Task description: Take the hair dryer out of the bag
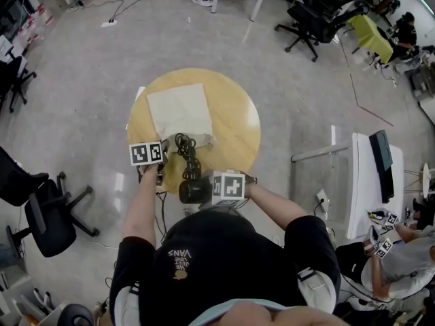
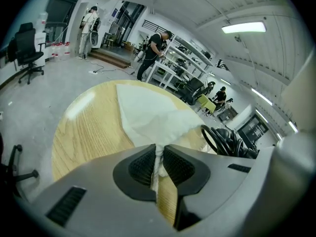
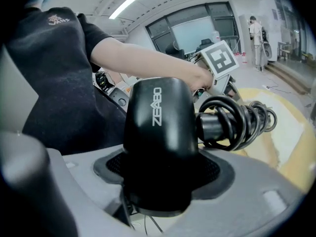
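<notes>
Left gripper (image 2: 159, 157): jaws nearly together, pinching a thin fold of the white bag (image 1: 180, 111) at its near edge. The bag lies flat on the round bench (image 1: 238, 121), with that edge toward the person.

Right gripper (image 3: 158, 174): jaws set wide, clamped across the body of the black dryer (image 3: 158, 127). The dryer is clear of the bag, at the bench's near edge and close to the person's chest. Its coiled cord (image 3: 242, 120) trails back toward the bag. Cannot tell whether the plug end is out.

Risks, as judged:
- Cord snag. If the plug or a loop is caught in the bag, pulling the dryer further drags the bag along or jerks the dryer in the pads.
- Bag pinch fails. The left jaws hold only a little cloth. A tug through the cord could slide it free, and the bag would then follow the dryer off the bench.
- Dryer twists or drops. The shell is smooth and rounded, and the cord's weight hangs to one side, so it could rotate between the pads. It is at the bench's edge, so a slip likely ends on the floor.
- Hooking. The cord runs just beside the left gripper, and a loop could catch on its marker cube.
- Coil loosens. Loops that spring open would be more likely to catch.
</notes>
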Demonstrator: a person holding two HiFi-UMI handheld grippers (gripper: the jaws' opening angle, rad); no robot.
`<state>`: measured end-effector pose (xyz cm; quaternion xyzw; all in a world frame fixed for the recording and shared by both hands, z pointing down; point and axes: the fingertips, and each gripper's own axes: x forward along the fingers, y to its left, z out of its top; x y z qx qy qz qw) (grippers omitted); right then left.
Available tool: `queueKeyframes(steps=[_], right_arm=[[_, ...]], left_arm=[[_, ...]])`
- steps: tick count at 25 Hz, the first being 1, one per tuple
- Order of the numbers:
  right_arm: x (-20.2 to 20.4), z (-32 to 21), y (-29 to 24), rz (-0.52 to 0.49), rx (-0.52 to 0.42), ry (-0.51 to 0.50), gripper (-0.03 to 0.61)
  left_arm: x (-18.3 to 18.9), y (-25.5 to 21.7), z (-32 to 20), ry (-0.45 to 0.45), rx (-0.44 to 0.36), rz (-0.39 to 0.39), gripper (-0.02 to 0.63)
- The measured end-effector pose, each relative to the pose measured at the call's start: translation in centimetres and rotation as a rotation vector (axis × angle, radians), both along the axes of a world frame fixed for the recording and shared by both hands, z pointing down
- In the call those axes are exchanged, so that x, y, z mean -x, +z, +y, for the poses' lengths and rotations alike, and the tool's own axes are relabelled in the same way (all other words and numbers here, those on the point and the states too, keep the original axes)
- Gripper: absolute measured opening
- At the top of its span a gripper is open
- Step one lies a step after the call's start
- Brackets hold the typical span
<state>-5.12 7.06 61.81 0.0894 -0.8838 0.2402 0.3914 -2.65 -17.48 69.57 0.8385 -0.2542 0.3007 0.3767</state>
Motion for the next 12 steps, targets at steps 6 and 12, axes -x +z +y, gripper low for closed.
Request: queueKeyframes(steps=[6, 12], right_arm=[[0.3, -0.3, -1.2, -0.042, -0.027, 0.073, 0.351], [-0.5, -1.4, -2.9, -0.098, -0.061, 0.156, 0.351]], left_arm=[[0.5, 0.2, 0.4, 0.002, -0.011, 0.001, 0.052], [0.1, -0.3, 0.9, 0.030, -0.051, 0.014, 0.055]])
